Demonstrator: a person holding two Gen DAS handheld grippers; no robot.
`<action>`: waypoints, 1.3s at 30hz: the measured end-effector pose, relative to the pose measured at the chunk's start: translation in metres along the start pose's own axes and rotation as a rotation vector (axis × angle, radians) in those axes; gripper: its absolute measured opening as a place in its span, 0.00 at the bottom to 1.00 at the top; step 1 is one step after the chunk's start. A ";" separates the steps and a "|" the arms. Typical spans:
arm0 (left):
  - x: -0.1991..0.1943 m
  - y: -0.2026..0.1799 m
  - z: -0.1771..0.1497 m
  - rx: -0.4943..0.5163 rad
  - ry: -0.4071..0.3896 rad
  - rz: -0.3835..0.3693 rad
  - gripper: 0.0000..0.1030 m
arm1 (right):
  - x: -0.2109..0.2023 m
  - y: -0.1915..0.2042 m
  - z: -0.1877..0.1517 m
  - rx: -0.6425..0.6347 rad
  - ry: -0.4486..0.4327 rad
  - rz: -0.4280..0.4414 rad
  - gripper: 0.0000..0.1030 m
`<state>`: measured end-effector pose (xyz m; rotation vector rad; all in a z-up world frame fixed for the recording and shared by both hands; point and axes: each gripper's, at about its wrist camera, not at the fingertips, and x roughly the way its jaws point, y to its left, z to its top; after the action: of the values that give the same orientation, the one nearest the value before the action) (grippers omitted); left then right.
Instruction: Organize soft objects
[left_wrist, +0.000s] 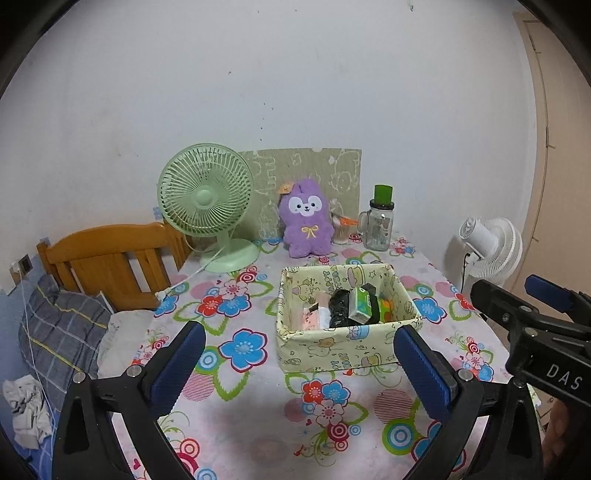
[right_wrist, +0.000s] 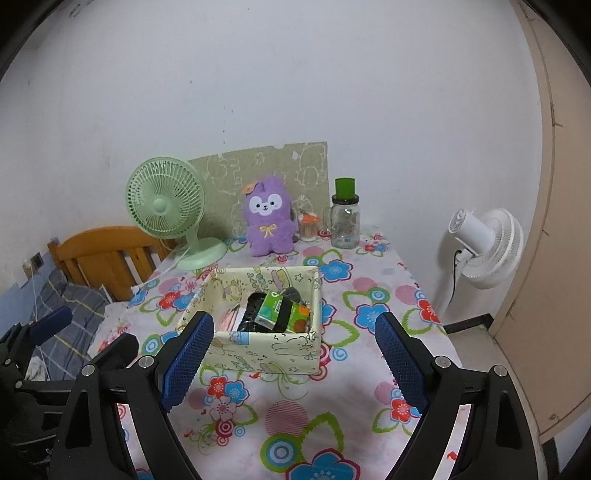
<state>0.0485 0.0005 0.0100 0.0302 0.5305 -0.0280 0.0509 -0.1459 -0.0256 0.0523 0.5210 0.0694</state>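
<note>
Tongs on both sides, left (left_wrist: 299, 363) and right (right_wrist: 295, 363), are hanging wide open, gripping nothing, while purple plush (left_wrist: 306, 218) is sitting behind the box (left_wrist: 332, 347) of maybe snack packs.

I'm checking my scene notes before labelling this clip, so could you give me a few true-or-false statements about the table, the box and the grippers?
1. The purple plush toy sits inside the box. False: it stands on the table behind the box, near the wall.
2. The green fan stands to the left of the plush toy. True.
3. The left gripper holds the plush toy. False: its jaws are open and empty.
4. The box already has items in it, including a small green carton. True.
5. The right gripper has its jaws wide apart in front of the box. True.
6. The glass jar has a red lid. False: the lid is green.
</note>
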 end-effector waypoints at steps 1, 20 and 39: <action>-0.001 0.000 0.000 0.000 -0.003 0.001 1.00 | -0.003 -0.001 0.000 0.001 -0.005 -0.001 0.88; -0.022 0.012 -0.004 -0.016 -0.042 -0.020 1.00 | -0.032 -0.003 -0.008 -0.007 -0.057 -0.045 0.93; -0.021 0.012 -0.009 -0.017 -0.019 -0.014 1.00 | -0.036 0.001 -0.015 -0.017 -0.073 -0.022 0.95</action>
<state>0.0265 0.0127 0.0135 0.0093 0.5122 -0.0377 0.0121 -0.1469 -0.0212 0.0324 0.4478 0.0506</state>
